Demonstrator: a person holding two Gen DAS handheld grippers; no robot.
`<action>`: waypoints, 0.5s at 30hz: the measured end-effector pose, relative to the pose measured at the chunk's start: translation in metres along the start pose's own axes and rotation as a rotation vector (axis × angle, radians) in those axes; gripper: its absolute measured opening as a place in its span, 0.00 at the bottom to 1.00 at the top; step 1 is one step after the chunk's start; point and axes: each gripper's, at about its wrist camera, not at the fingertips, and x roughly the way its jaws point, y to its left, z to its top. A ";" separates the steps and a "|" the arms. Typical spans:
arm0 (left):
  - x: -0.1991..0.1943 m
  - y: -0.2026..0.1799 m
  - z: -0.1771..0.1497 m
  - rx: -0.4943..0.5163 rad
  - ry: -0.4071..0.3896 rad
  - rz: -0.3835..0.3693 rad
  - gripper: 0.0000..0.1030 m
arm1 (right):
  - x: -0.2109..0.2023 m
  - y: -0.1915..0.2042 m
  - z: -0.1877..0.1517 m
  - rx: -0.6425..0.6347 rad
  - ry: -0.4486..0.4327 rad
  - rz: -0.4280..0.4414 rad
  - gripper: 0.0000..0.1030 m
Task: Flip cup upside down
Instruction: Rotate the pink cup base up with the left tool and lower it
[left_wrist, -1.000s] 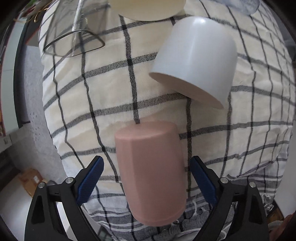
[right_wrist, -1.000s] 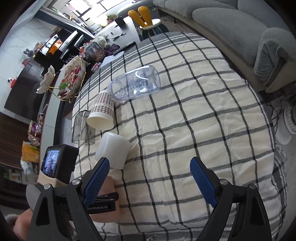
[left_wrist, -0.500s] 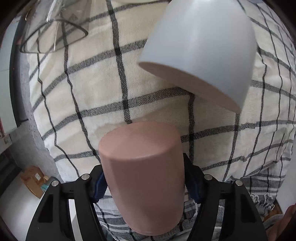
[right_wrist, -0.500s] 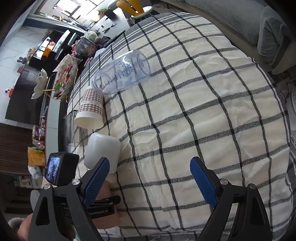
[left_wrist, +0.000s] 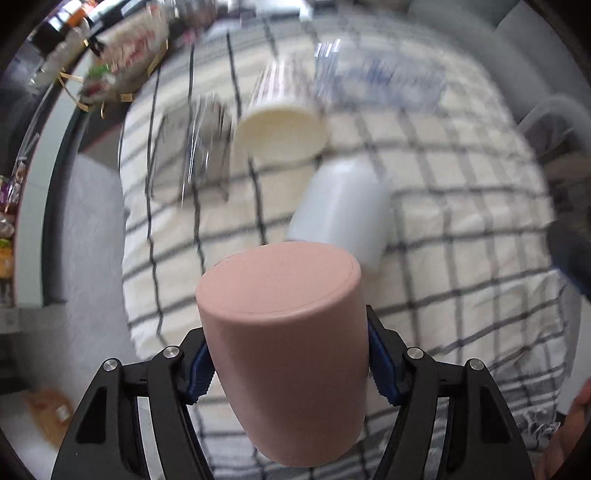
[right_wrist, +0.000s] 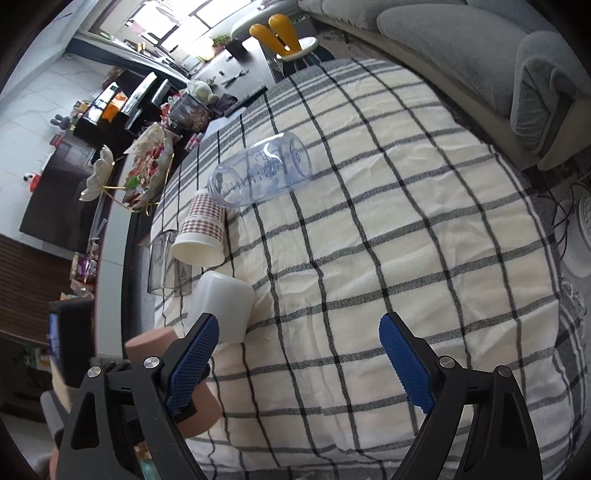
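At lower centre, the left gripper clamps the pink cup; swinging carelessly could strike the white cup. The right gripper hangs open.

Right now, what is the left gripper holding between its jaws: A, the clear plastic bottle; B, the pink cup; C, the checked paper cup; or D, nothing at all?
B: in the left wrist view the left gripper has its jaws closed against both sides of the pink cup, whose flat closed base faces away from the camera.
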 end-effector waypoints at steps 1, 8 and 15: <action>-0.013 -0.001 0.000 0.001 -0.072 0.002 0.67 | -0.002 0.001 -0.002 -0.012 -0.011 -0.003 0.86; -0.012 0.002 -0.015 -0.116 -0.429 -0.052 0.67 | -0.015 -0.001 -0.018 -0.096 -0.105 -0.048 0.86; -0.001 -0.004 -0.052 -0.175 -0.675 0.004 0.67 | -0.018 -0.011 -0.031 -0.139 -0.153 -0.097 0.86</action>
